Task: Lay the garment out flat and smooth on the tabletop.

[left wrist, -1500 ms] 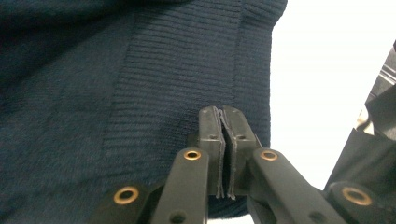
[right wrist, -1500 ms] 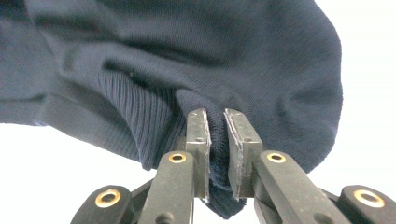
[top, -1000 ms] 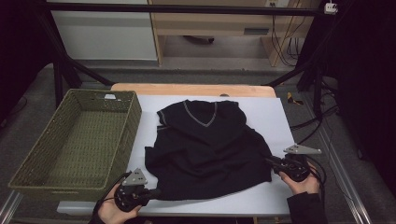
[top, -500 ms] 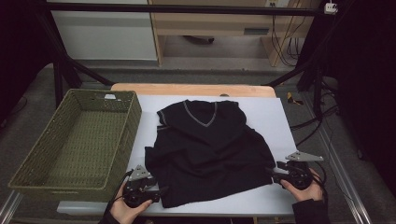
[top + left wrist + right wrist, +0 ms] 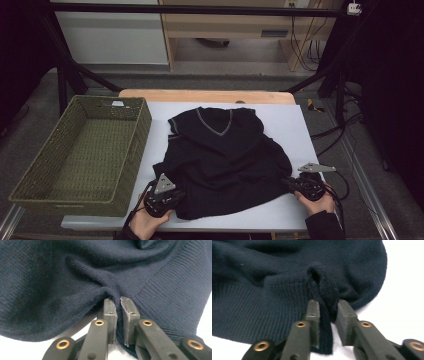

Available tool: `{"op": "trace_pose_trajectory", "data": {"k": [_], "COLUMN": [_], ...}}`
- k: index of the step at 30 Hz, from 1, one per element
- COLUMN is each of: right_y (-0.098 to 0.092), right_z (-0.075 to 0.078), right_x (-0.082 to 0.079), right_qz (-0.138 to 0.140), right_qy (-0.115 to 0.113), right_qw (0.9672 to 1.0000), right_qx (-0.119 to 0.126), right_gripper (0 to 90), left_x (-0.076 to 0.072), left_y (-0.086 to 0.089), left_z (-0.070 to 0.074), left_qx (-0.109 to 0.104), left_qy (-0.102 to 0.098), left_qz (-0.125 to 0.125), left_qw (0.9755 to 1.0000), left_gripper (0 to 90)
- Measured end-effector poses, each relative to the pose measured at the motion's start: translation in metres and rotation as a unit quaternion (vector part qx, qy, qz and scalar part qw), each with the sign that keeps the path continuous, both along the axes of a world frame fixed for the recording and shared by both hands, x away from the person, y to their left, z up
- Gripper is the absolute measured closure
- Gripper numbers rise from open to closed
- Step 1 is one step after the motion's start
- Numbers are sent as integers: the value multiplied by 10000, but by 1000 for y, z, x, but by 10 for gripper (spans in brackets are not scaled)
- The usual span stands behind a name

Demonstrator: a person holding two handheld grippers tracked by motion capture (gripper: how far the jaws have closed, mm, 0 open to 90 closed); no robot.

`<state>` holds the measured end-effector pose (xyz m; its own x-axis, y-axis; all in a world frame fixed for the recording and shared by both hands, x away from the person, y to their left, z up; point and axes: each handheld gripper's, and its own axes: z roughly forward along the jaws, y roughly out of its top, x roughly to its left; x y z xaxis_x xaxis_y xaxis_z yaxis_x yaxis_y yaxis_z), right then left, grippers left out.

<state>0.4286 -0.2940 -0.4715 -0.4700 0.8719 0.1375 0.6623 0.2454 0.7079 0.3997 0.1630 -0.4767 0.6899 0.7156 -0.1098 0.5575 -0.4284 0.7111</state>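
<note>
A dark navy V-neck sweater (image 5: 225, 150) lies spread on the white table (image 5: 295, 125). My left gripper (image 5: 180, 194) is at its near left hem. In the left gripper view the jaws have just been closing, and that gripper (image 5: 118, 302) is shut on a bunched pinch of the sweater (image 5: 75, 277). My right gripper (image 5: 285, 181) is at the near right corner. Its jaws have also just been closing, and the gripper (image 5: 327, 305) pinches a raised fold of the sweater's (image 5: 274, 290) ribbed hem between its pads.
A green wicker basket (image 5: 145, 120) stands on the table's left side, close to the sweater's left sleeve. Bare white table lies to the right of the sweater and along the near edge. Cables trail on the floor at the right.
My left hand has shifted right, in against the sweater's hem. The right hand has stayed at the right corner, dipping slightly.
</note>
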Motion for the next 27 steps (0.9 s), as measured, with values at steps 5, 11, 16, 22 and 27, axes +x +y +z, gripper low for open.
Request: {"op": "trace_pose_trajectory", "data": {"k": [5,11,16,22,27], "right_y": [-7,-17,-14,-15,-14], "right_z": [28,70,46,23,7], "right_x": [-17,-41,-29,-21,-11], "right_qz": [142,319,-73,-181,-381], "right_qy": [-113,-40,-92,-109,-293], "right_qw": [9995,9968,9990,9996,9988], "right_qx": [269,728,424,193,-42], "right_gripper": [783,612,473,395,350], "left_x": [-9,-19,-13,-10,-8], "left_y": [28,48,40,33,30], "left_z": [32,60,39,14,0], "left_qx": [-465,-707,-499,-268,-268], "left_qy": [-157,-172,-81,71,194], "left_qz": [100,94,324,471,477], "left_qw": [9987,9973,9982,9985,9983], "left_gripper": [852,810,541,451,467]}}
